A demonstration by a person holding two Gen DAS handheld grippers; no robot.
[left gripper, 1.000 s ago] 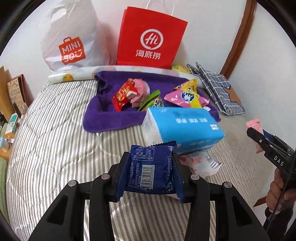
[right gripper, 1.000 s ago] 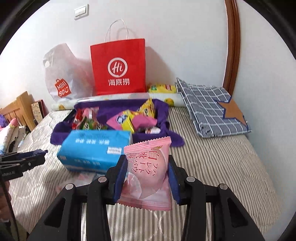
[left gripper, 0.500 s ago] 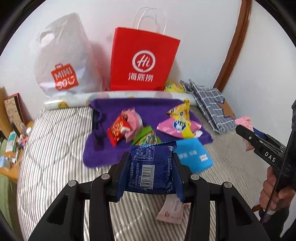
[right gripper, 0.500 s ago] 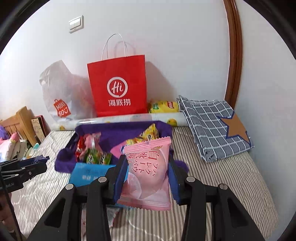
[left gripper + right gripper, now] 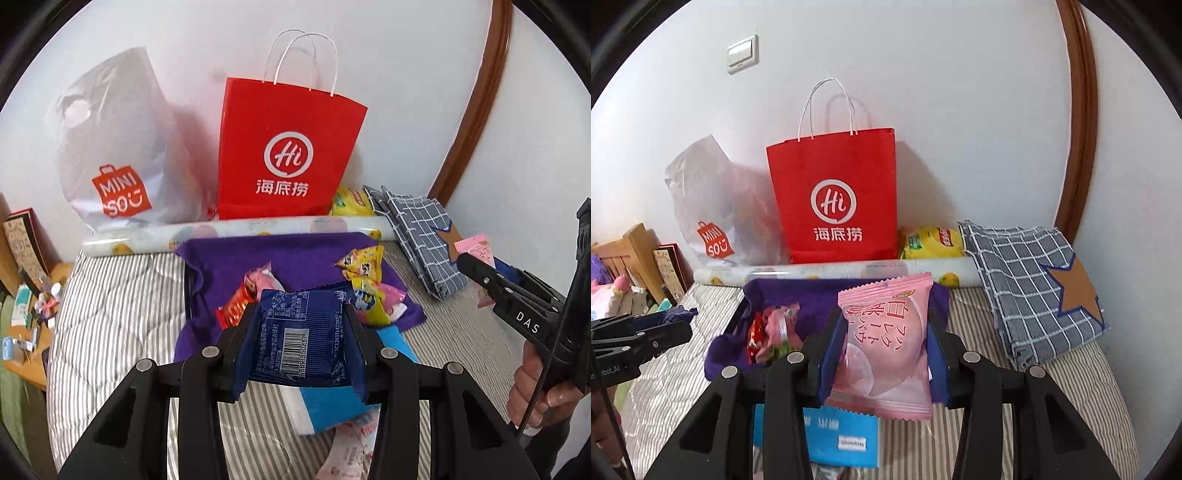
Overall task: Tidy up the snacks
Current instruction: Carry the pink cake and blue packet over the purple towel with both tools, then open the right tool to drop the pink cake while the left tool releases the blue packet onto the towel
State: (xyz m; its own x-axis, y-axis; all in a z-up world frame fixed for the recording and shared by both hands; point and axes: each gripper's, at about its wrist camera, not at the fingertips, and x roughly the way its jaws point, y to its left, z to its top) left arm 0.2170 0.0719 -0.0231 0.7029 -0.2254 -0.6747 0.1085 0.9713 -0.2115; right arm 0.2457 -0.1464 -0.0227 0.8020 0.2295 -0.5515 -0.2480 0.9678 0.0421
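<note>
snacks: your left gripper (image 5: 300,341) jaws grasp a blue packet (image 5: 303,332), right gripper (image 5: 886,350) jaws a pink packet (image 5: 886,343); keep both clamped and level above the purple cloth (image 5: 295,254).

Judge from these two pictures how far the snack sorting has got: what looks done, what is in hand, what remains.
Done: several wrapped snacks already lie on the purple towel. In hand: the left gripper clamps a dark blue snack packet; the right gripper clamps a pink snack packet. Left: both need placing, and a pale wrapper lies loose on the striped bedcover.
</note>
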